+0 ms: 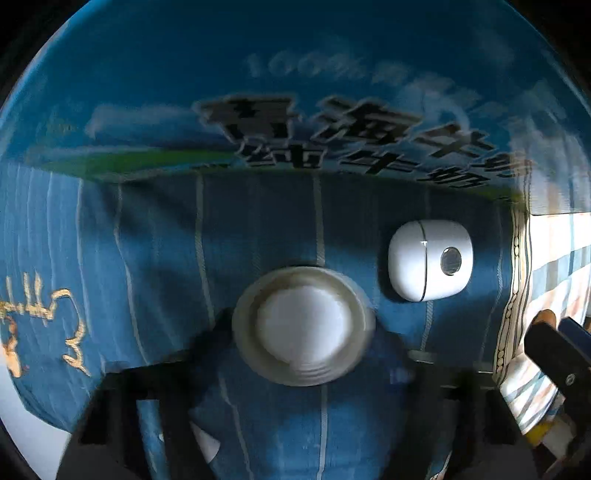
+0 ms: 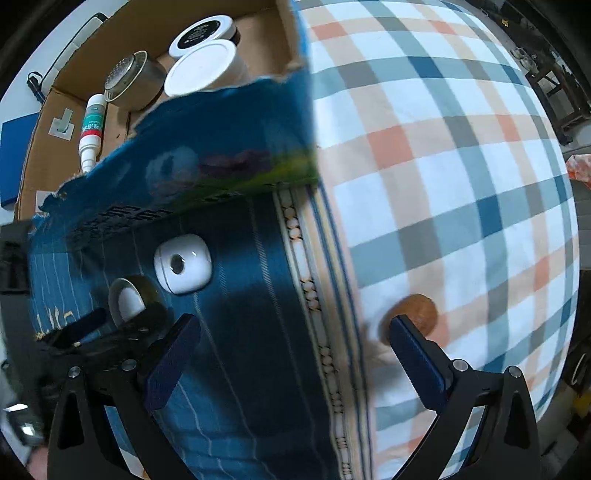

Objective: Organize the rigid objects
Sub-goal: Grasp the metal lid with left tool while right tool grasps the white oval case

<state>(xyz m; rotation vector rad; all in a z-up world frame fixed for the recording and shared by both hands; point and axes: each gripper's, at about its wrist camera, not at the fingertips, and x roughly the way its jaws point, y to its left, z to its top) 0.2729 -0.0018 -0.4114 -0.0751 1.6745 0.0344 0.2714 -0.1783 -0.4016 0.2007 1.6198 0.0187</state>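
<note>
Right wrist view shows the right gripper (image 2: 291, 354) spread wide beside a brown disc (image 2: 417, 312), while the left gripper (image 1: 295, 398) pinches a white jar (image 1: 303, 325) (probably bound for the cardboard box (image 2: 229, 122)).

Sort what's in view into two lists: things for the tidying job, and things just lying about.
Job:
cardboard box
white round jar between the left gripper fingers
white earbuds case
brown oval object
right gripper

Lying about:
blue cloth
plaid sheet

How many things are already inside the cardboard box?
4 in view: a black-lidded white jar, a white-lidded tub, a round metal tin and a slim white tube. The blue box wall may hide more.
</note>
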